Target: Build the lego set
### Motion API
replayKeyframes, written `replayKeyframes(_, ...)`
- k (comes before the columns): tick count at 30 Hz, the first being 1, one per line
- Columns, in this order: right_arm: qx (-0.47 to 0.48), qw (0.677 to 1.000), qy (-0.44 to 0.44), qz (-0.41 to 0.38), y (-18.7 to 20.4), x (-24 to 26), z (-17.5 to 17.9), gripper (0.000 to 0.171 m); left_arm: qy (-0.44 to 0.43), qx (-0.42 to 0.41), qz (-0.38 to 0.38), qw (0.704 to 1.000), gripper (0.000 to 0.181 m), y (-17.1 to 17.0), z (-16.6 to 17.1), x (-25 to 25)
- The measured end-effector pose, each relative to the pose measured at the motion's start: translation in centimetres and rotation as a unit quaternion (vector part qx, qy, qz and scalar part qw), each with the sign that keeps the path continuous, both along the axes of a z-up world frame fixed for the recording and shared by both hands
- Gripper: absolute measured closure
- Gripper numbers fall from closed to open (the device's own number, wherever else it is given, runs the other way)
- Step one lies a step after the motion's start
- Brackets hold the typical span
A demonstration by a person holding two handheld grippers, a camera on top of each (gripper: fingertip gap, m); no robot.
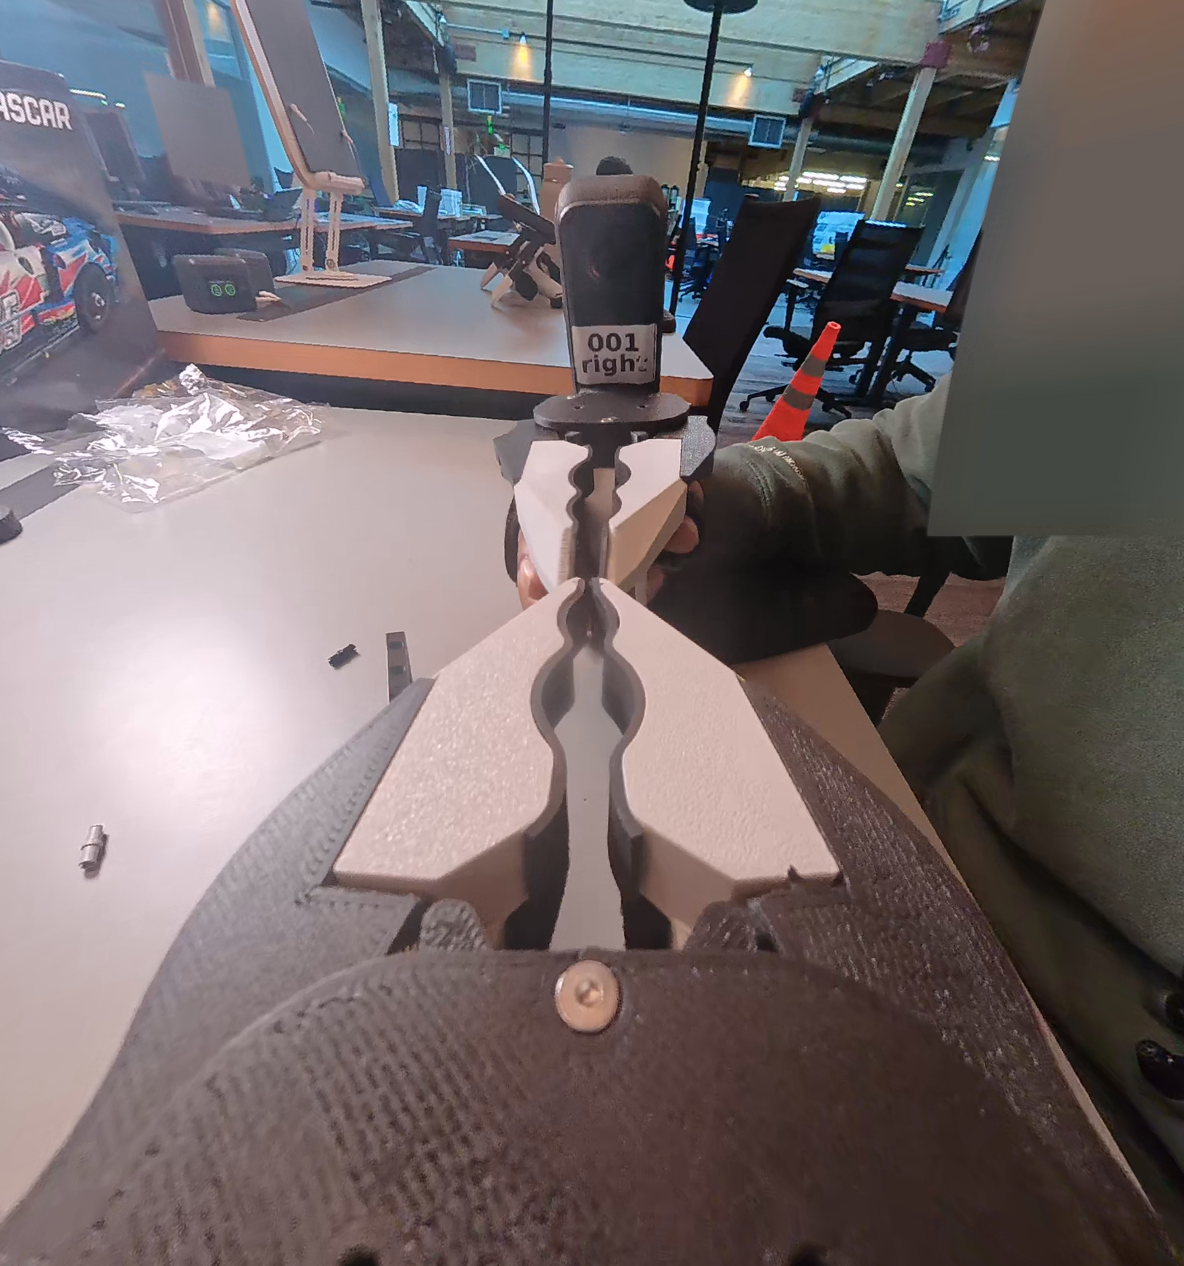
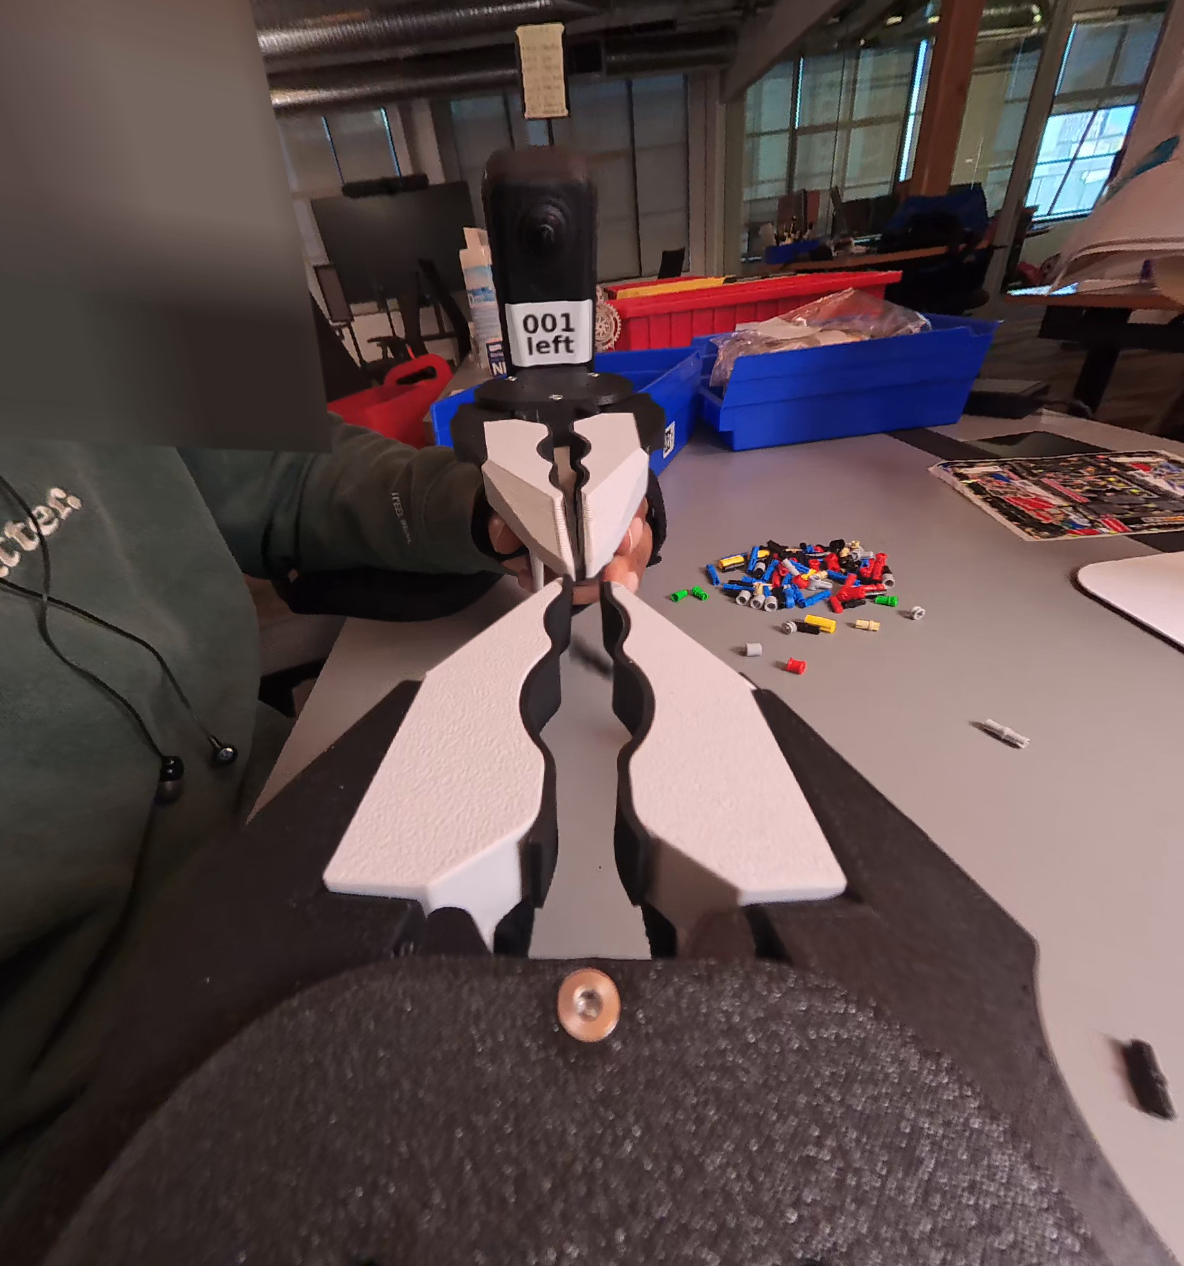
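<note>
The left gripper (image 1: pixel 592 592) and right gripper (image 2: pixel 583 592) meet tip to tip above the near edge of the grey surface (image 1: pixel 198 651). Left jaws are nearly closed; what they pinch cannot be told. Right jaws stand narrowly apart. The lego pile (image 2: pixel 805 572) lies at two o'clock, with open room around it.

The two white-fingered handheld grippers meet tip to tip above the grey table's near edge (image 2: pixel 918 788), the left gripper (image 1: pixel 590 596) facing the right gripper (image 2: pixel 583 596). Beyond them lies a heap of small mixed plastic pins (image 2: pixel 805 572), with blue plastic bins (image 2: pixel 849 390) behind it and a printed instruction sheet (image 2: pixel 1082 490) to its right.
</note>
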State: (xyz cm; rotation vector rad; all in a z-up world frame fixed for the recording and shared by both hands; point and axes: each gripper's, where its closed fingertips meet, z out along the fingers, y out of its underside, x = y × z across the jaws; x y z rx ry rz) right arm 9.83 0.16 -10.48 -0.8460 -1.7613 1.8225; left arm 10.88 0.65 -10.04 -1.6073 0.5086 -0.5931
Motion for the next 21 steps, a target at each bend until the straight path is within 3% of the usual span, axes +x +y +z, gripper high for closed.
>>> replayKeyframes(13,0.023,0.998,-0.031,-0.048,2.4,-1.0,-1.0,0.171,0.031,-0.031,0.052,0.998,0.181,1.0,-1.9,-2.2)
replayKeyframes(21,0.202,0.970,-0.130,-0.029,5.4,3.4,-3.7,0.158,0.063,-0.056,0.040,0.996,0.177,1.1,-4.0,-1.5)
